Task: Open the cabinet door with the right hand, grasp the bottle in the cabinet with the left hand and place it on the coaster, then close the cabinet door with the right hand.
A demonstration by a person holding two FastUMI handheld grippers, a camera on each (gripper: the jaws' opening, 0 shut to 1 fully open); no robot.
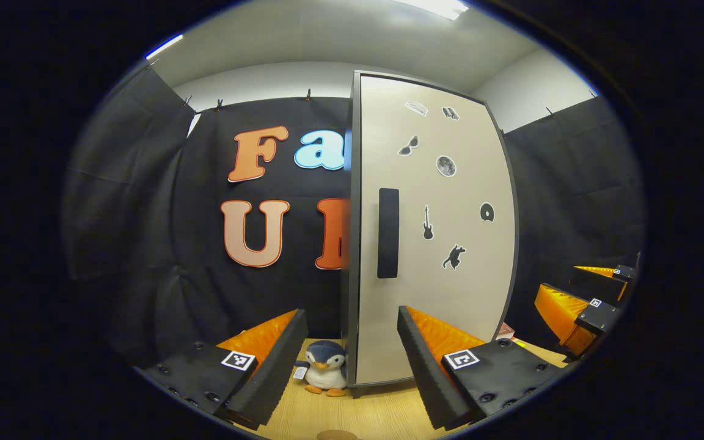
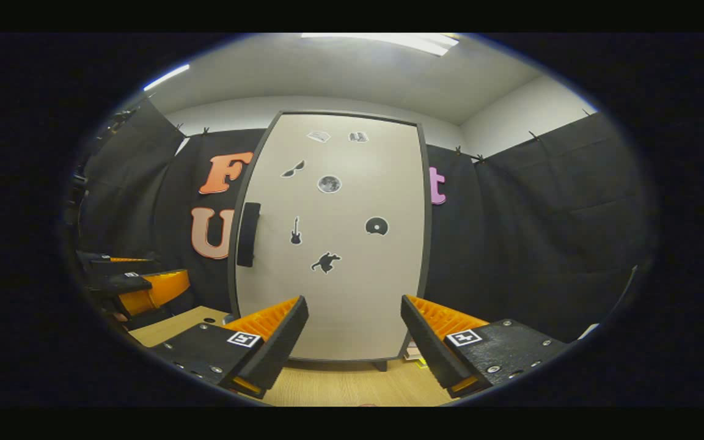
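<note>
Right gripper view: the right gripper (image 2: 355, 333) is seen with its jaws spread wide and nothing held between them, facing the cabinet door (image 2: 333, 244) and well short of it. The dark handle (image 2: 248, 234) is mounted on the left edge of that door, up and to the left of the spread fingers, so a straight advance would likely meet the flat panel rather than the handle; a slip off the narrow handle, or a pull taken at an angle, could rock the cabinet on the wooden table (image 2: 340, 385). The door is shut, so the bottle cannot be seen and is judged to be inside behind it; the coaster cannot be made out with certainty. In the left gripper view, the left gripper (image 1: 352, 342) is likewise held open and empty, level, just left of the door's handle side. A small penguin toy (image 1: 326, 368) stands at the cabinet's left foot and could be knocked when the bottle is reached for. The door's swing could also strike the left gripper if it is kept so near that edge.
</note>
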